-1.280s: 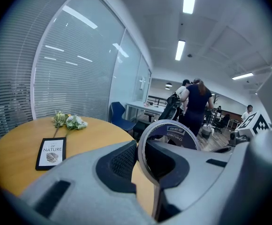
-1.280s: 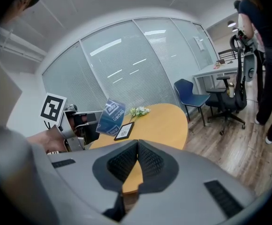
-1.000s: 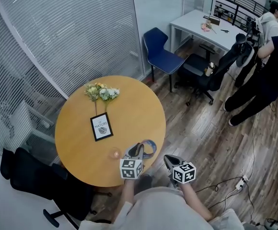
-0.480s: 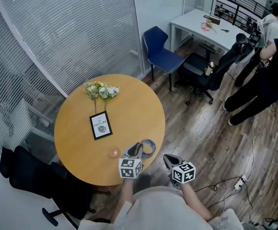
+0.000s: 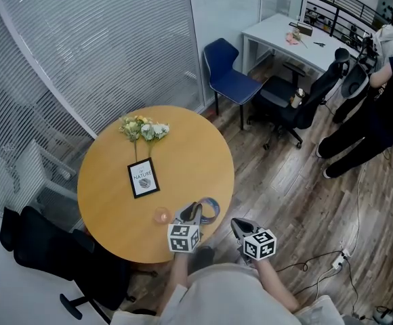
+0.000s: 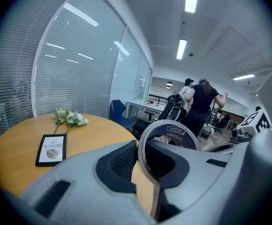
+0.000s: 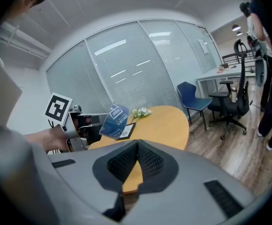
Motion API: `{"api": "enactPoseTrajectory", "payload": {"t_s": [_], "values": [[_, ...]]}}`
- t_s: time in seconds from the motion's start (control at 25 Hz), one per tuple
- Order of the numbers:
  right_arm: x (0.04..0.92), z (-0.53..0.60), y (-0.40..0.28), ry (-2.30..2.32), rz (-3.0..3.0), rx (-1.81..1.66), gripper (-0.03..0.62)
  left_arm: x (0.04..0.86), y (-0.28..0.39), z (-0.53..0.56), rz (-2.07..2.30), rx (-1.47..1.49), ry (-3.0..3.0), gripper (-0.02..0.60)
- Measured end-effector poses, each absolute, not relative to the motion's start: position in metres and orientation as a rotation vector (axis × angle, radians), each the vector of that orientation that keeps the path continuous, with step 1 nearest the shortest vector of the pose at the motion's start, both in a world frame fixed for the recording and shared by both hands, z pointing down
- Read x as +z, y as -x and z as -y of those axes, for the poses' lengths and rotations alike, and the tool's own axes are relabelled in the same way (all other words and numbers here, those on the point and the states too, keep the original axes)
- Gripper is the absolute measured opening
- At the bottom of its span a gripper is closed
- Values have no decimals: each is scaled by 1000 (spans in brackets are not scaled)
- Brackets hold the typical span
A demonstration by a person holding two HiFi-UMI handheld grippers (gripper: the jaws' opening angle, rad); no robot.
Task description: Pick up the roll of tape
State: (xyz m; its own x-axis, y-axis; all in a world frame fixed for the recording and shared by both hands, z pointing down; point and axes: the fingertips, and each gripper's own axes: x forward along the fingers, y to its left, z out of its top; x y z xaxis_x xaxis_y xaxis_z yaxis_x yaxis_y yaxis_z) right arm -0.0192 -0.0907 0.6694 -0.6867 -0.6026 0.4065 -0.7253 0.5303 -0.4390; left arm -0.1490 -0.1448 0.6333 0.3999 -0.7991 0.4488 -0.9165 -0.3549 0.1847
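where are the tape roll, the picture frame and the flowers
tape roll point(image 6: 175, 131), left gripper view, printed inner band
picture frame point(image 5: 143, 179), head view, middle of the card
flowers point(image 5: 144, 130), head view, the blossoms

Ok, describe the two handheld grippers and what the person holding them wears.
Both the left gripper and the right gripper are grey moulded plastic, each with two broad jaws lined with black cross-hatched pads. Each carries a white cube printed with black square markers. The person wears a light grey top.
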Motion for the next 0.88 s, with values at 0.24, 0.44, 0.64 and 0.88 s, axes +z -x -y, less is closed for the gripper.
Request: {"api": "enactPoseTrajectory", "payload": {"t_s": [0.24, 0.44, 0.64, 0.88], "values": [[672, 91, 18, -1128, 2560, 881, -3, 634, 148, 147, 1472, 392, -2260, 58], [671, 94, 18, -1124, 2560, 877, -3, 633, 147, 149, 1473, 388, -2261, 58], [672, 95, 21, -1115, 2562, 875, -3, 632, 149, 152, 1479, 384, -2260, 58], [668, 97, 19, -1105, 2566, 878, -3, 627, 145, 154, 1481, 380, -2259, 58]]}}
